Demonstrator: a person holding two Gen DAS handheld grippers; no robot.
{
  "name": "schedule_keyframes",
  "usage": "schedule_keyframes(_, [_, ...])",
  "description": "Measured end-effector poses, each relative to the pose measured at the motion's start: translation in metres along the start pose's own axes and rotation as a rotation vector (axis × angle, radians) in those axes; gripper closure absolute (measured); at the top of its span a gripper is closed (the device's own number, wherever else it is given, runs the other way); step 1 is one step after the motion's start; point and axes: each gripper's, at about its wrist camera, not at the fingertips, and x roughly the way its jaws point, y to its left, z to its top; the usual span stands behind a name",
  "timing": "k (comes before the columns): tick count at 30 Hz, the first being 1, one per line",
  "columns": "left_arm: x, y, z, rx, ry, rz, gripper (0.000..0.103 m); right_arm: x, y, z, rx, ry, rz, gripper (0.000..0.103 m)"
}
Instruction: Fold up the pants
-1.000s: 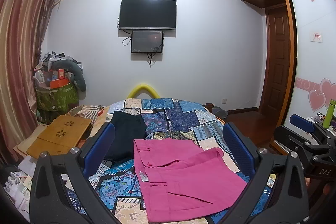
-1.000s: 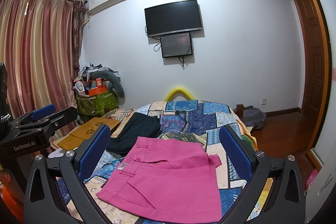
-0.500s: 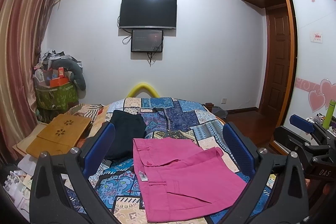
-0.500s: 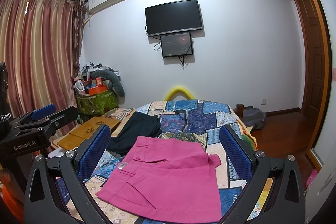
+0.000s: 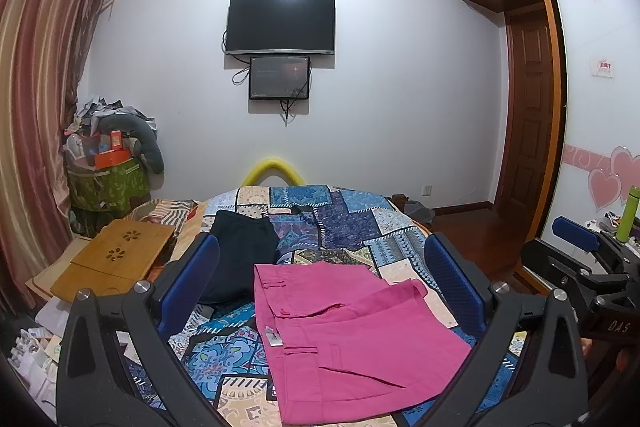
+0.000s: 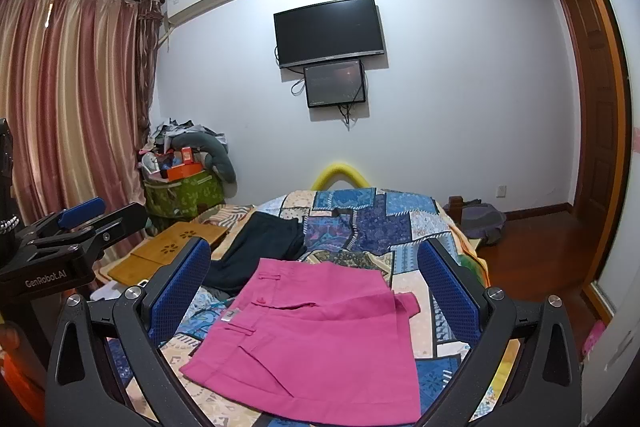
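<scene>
Pink pants (image 5: 344, 339) (image 6: 316, 335) lie folded flat on the patchwork bedspread (image 5: 348, 223) (image 6: 372, 223), waistband toward the left. My left gripper (image 5: 320, 283) hovers above and in front of them, open and holding nothing. My right gripper (image 6: 314, 279) is likewise open over the pants with nothing between its blue pads (image 6: 448, 291). Each gripper shows in the other's view: the right gripper (image 5: 584, 247) at the far right, the left gripper (image 6: 76, 227) at the far left.
A dark folded garment (image 5: 240, 251) (image 6: 264, 247) lies behind the pink pants on the bed. A wooden lap desk (image 5: 116, 259) sits to the left, with a green bin of clutter (image 5: 108, 183) beyond. A TV (image 5: 280, 25) hangs on the far wall; a door (image 5: 528, 115) stands to the right.
</scene>
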Motion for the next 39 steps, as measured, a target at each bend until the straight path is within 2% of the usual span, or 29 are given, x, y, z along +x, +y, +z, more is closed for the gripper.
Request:
schedule_keyframes(9, [0.025,0.001,-0.003,0.001,0.042,-0.008,0.0,0.021,-0.011,-0.006,0.017,0.035,-0.019,0.0])
schedule_keyframes(15, [0.078,0.012,-0.012,-0.001,0.14,0.01,0.0,0.06,-0.039,-0.024,0.029,0.129,-0.066,0.0])
schedule_keyframes(17, [0.101,0.019,-0.019,-0.009,0.189,0.015,0.0,0.073,-0.049,-0.033,0.028,0.165,-0.081,0.0])
schedule_keyframes(19, [0.127,0.028,-0.027,-0.015,0.243,0.031,0.001,0.095,-0.068,-0.048,0.052,0.236,-0.111,0.0])
schedule_keyframes(23, [0.178,0.046,-0.045,-0.012,0.371,0.062,0.003,0.12,-0.092,-0.067,0.105,0.336,-0.105,0.0])
schedule_keyframes(27, [0.225,0.066,-0.068,-0.003,0.502,0.086,0.003,0.147,-0.109,-0.083,0.105,0.444,-0.096,0.002])
schedule_keyframes(29, [0.245,0.075,-0.08,-0.01,0.569,0.073,0.005,0.159,-0.115,-0.085,0.107,0.487,-0.077,0.009])
schedule_keyframes(34, [0.283,0.089,-0.11,-0.038,0.738,0.045,0.013,0.194,-0.128,-0.089,0.088,0.574,-0.026,0.017])
schedule_keyframes(39, [0.305,0.087,-0.131,-0.047,0.853,-0.007,0.028,0.224,-0.131,-0.092,0.04,0.629,0.029,0.033])
